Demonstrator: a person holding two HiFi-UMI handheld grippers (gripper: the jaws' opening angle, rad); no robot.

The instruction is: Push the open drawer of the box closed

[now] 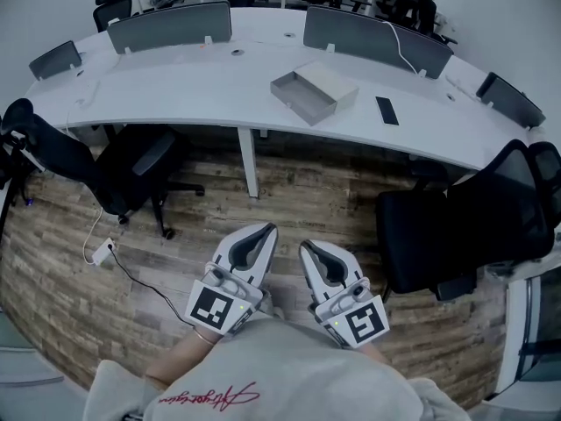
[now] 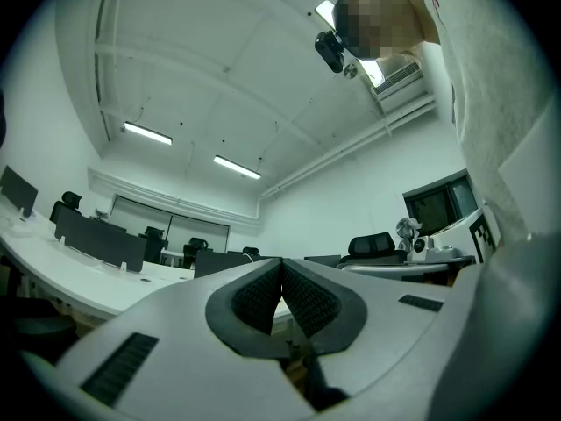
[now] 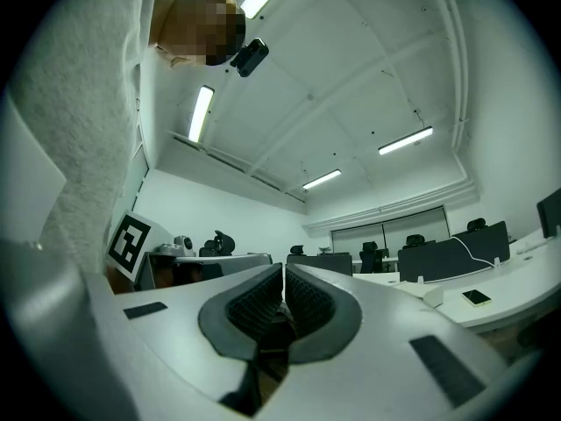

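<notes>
Holding both tools low and close to my body, I look down over the left gripper (image 1: 261,232) and the right gripper (image 1: 308,249), which sit side by side above the wood-plank floor (image 1: 298,196), tips aimed toward the desk. In the left gripper view its jaws are pressed together at the tips with nothing between them (image 2: 281,266). The right gripper view shows the same: jaws clenched on nothing (image 3: 283,274).

Well ahead of both, on the curved white desk (image 1: 175,86), stands the grey box (image 1: 335,81). Its drawer (image 1: 301,96) is pulled out toward the desk's near edge and is open at the top. Neither gripper is near it. A dark phone (image 1: 387,110) lies flat on the desk just to the right of the box, apart from it. Grey divider panels (image 1: 171,24) stand along the desk's far side.

One black office chair (image 1: 131,169) stands at the left under the desk edge, and another (image 1: 460,222) at the right. A cable (image 1: 140,283) trails across the floor at the left.
</notes>
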